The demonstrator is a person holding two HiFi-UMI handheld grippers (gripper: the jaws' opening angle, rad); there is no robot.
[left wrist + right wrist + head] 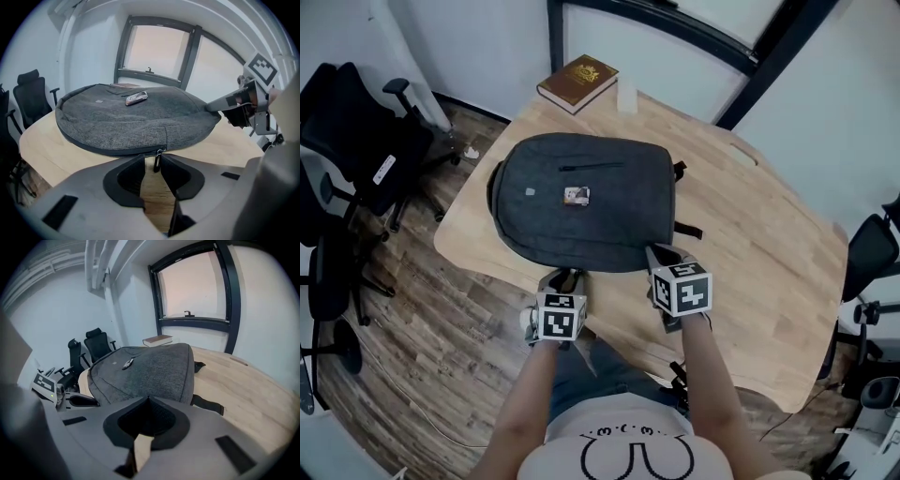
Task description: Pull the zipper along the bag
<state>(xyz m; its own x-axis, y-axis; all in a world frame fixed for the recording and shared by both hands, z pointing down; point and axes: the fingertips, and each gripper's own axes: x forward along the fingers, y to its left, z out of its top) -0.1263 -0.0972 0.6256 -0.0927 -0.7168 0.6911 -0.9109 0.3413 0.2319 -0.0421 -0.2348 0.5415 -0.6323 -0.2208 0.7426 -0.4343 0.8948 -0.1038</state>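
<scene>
**Head view.** A grey bag (581,202) lies flat on a wooden table (750,244), just off centre toward 11 o'clock. A book (577,82) sits at 12 o'clock, at the far table edge. Chairs (347,141) at 9 o'clock are cut off by the frame. The left gripper (565,279) and right gripper (656,253) meet the bag's near edge at 6 o'clock. Their marker cubes cover the jaws. A small object (576,195) on the bag is too small to identify.

**Left gripper view.** The jaws are drawn in to a narrow gap, with the zipper pull (158,159) held between them at the bag's (136,119) near rim. The slider is hard to make out. At 2 o'clock, the right gripper (211,106) has its tip on the bag's edge.

**Right gripper view.** The jaws meet in a point at the bag's (150,366) near edge. The cloth they pinch is covered by the jaws themselves. A strap (206,405) at 4 o'clock is partly hidden behind the gripper body. The left gripper (91,402) shows at 9 o'clock, dim and partly cut off.
</scene>
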